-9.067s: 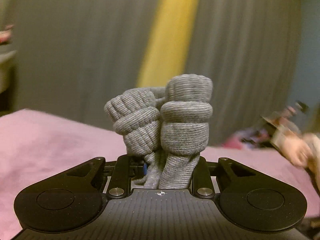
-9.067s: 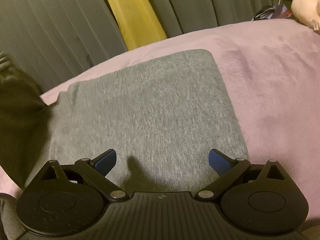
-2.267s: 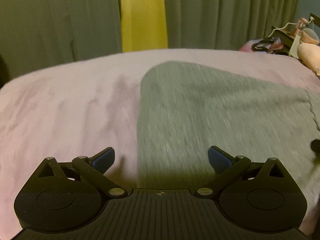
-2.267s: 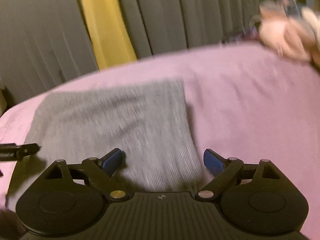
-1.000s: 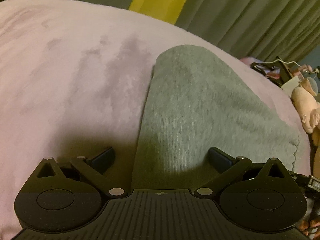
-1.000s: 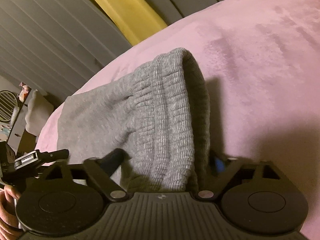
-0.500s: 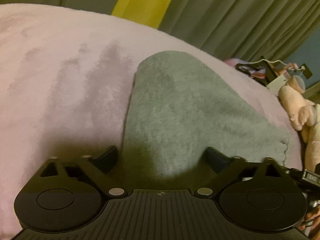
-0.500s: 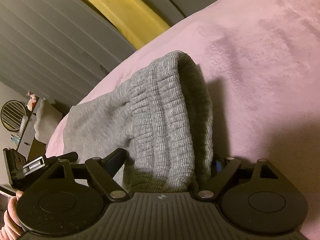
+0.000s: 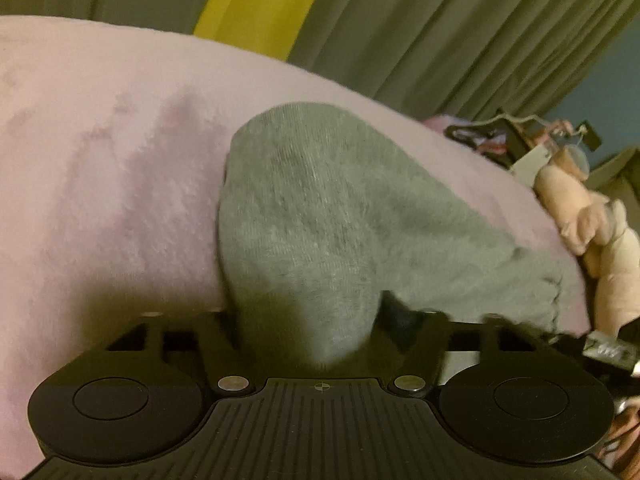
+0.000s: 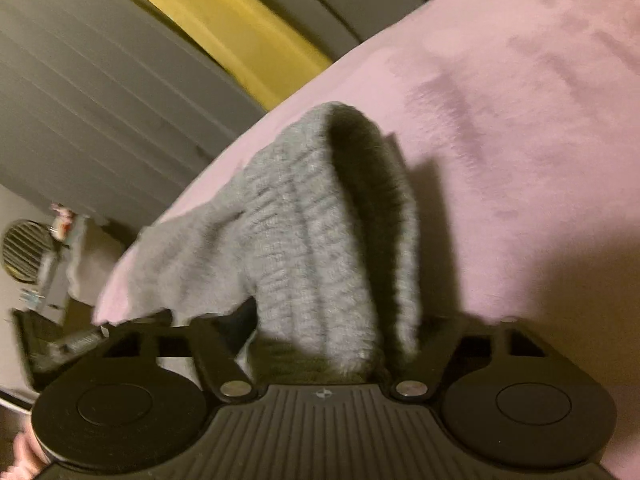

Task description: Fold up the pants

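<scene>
Grey knit pants (image 9: pixel 320 208) lie folded on a pink bed cover (image 9: pixel 100 180). My left gripper (image 9: pixel 308 312) has a bunched corner of the smooth fabric between its fingers, and its jaws are closing on it. In the right wrist view the ribbed waistband end of the pants (image 10: pixel 304 216) arches up off the cover. My right gripper (image 10: pixel 332 320) holds that band between its fingers, jaws closing, pads pressing into the knit. Both sets of fingertips are mostly hidden by cloth.
Grey-green curtains (image 9: pixel 440 20) with a yellow strip (image 9: pixel 256 4) hang behind the bed. A pink plush toy (image 9: pixel 580 216) and clutter lie at the right edge. A round fan (image 10: pixel 24 256) stands beyond the bed's left side. Pink cover (image 10: pixel 520 120) stretches right of the pants.
Both grippers' jaws have narrowed onto the pants. The fabric now bunches between the left fingers, and the waistband has risen off the cover in the right gripper.
</scene>
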`<state>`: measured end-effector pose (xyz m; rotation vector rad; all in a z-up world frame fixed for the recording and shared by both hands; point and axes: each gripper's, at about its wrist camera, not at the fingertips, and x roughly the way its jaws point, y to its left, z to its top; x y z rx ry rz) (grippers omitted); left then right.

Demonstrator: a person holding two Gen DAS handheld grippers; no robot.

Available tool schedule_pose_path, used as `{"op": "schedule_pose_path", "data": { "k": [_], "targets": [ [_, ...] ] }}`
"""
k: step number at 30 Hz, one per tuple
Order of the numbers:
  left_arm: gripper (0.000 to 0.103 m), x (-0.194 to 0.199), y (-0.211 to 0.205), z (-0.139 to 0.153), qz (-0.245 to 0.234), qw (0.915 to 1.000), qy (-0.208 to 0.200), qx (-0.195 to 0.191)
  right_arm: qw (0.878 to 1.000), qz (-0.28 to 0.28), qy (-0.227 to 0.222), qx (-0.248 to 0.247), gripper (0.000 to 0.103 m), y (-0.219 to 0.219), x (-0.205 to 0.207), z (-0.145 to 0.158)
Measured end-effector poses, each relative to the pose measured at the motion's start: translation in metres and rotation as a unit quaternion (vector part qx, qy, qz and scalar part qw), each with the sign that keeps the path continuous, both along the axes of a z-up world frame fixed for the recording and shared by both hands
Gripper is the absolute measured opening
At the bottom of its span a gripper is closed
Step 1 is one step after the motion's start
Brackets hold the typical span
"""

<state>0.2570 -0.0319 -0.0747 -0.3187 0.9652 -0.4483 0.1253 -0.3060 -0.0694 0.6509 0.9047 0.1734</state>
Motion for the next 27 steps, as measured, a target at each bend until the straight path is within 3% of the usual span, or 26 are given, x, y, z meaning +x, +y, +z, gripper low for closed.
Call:
{"op": "schedule_pose_path", "data": {
  "k": [2, 5, 14, 16, 17, 19, 22, 27],
  "targets": [
    [0.036, -0.005, -0.002, 0.009, 0.004, 0.9999, -0.012, 0.0, 1.0, -0.002, -0.006, -0.004, 0.056, 0.004, -0.004, 0.006],
    [0.029, -0.013, -0.013, 0.022, 0.0, 0.9985, -0.047, 0.028, 1.0, -0.004, -0.023, -0.004, 0.052, 0.008, -0.008, 0.019],
    [0.026, 0.009, -0.019, 0.078, 0.023, 0.9916, -0.127, -0.002, 0.994, -0.003, -0.108, -0.002, 0.05, 0.006, 0.02, 0.074],
    [0.034, 0.024, -0.021, 0.089, 0.025, 0.9912, -0.13, -0.003, 0.992, -0.01, -0.128, -0.006, 0.052, 0.002, 0.034, 0.087],
    [0.053, 0.03, -0.023, 0.091, 0.027, 0.9917, -0.126, 0.009, 0.991, -0.014, -0.129, -0.011, 0.061, 0.0, 0.041, 0.091],
    [0.072, 0.042, -0.028, 0.09, 0.061, 0.9881, -0.119, 0.076, 0.992, -0.032, -0.113, -0.055, 0.079, -0.004, 0.053, 0.097],
    [0.075, 0.036, -0.031, 0.08, 0.053, 0.9784, -0.127, 0.154, 0.987, -0.067, -0.112, -0.089, 0.084, -0.011, 0.047, 0.099],
    [0.082, 0.003, -0.032, 0.035, 0.022, 0.9808, -0.093, 0.17, 0.981, -0.043, -0.095, -0.166, 0.084, 0.012, 0.027, 0.077]
  ]
}}
